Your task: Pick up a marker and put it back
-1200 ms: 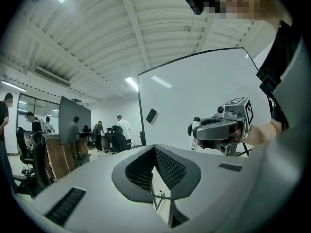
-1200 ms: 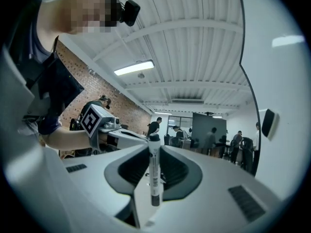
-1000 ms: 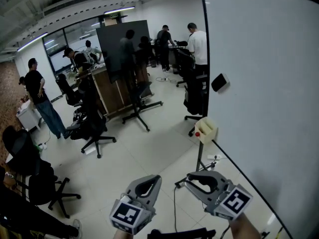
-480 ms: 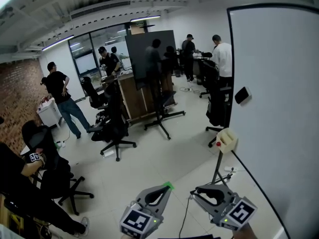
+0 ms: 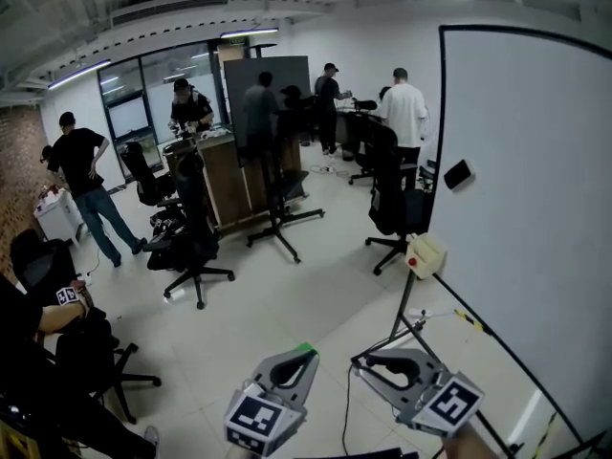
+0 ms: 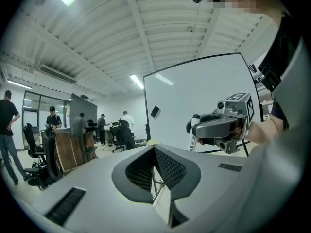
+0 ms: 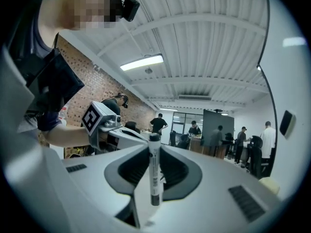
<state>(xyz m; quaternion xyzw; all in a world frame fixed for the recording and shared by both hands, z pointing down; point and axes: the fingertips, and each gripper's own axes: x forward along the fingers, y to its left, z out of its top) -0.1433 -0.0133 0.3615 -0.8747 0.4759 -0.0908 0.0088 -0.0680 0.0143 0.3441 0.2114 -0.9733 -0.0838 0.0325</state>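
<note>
A white marker with a black cap stands upright between the jaws of my right gripper, which is shut on it. From the left gripper view the same marker shows as a white barrel in the right gripper. In the head view both grippers hang low in front of me: the left gripper, jaws together and empty, and the right gripper beside it. I cannot make out the marker in the head view. The left gripper holds nothing.
A large whiteboard stands close on the right with a black eraser stuck to it. A beige box on a stand is by its lower edge. Office chairs, a dark panel and several people fill the room behind.
The head view has swung and lifted, so the room and whiteboard shifted in the picture. Both grippers stay low in front, side by side, with their jaws as before.
</note>
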